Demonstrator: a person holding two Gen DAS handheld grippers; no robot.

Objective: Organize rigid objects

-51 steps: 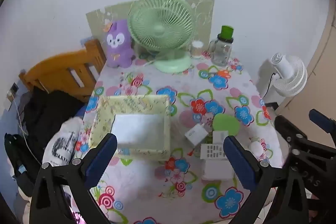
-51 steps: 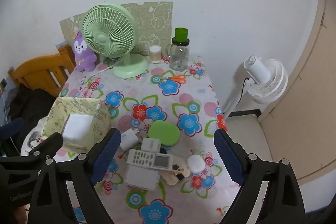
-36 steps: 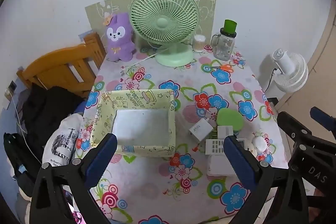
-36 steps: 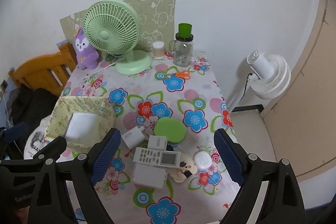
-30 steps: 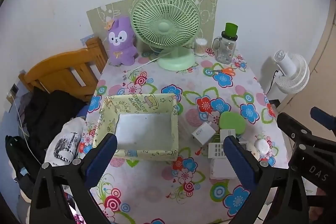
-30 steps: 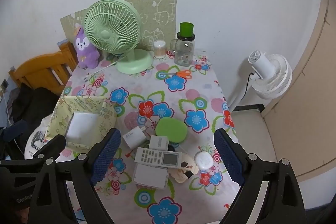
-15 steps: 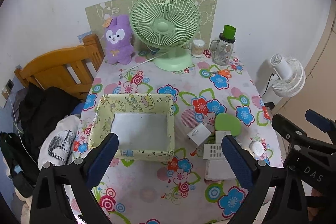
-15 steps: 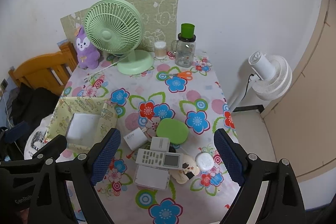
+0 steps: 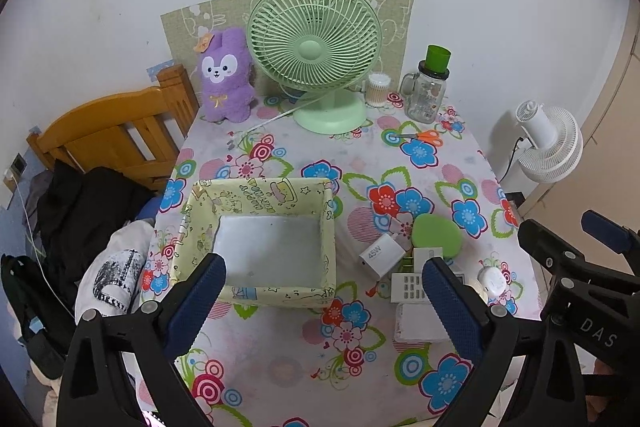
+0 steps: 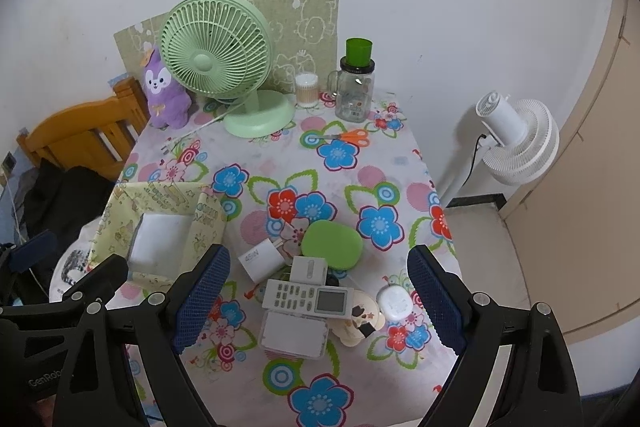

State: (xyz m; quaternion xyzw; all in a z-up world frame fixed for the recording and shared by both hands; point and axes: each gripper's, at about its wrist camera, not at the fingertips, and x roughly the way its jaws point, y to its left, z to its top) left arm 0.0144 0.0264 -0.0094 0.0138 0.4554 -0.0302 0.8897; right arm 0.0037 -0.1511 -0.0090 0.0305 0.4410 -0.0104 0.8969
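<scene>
**Nothing sorted yet: box empty, clutter waiting**

Both claws hang above the near edge of the table [image 10: 352, 379], jaws spread wide and gripping nothing: the right gripper [image 10: 318, 291] over the pile of small items, the left gripper [image 9: 324, 291] over the box.

As a judgement, the task has barely begun: the 7 or so hard items all sit outside the box, so every transfer is left.

Nearest the front edge lies a flat translucent white plastic case [image 10: 294, 337], with a white remote control with grey buttons [image 10: 308, 298] partly on top of it. Just right of these sit a cream round disc with dark markings [image 10: 360, 319] and a small white round-cornered gadget [image 10: 394, 303]. Just behind the remote lie a small white square block [image 10: 309, 270], a white charger cube marked 45W [image 10: 261, 261] and a smooth green oval case [image 10: 332, 245], all clustered and touching or nearly so.

Toward the left edge stands the pale yellow cartoon-print fabric box [image 9: 260, 193], its white floor bare.

Orange-handled scissors [image 10: 352, 135] lie near the far edge.
</scene>
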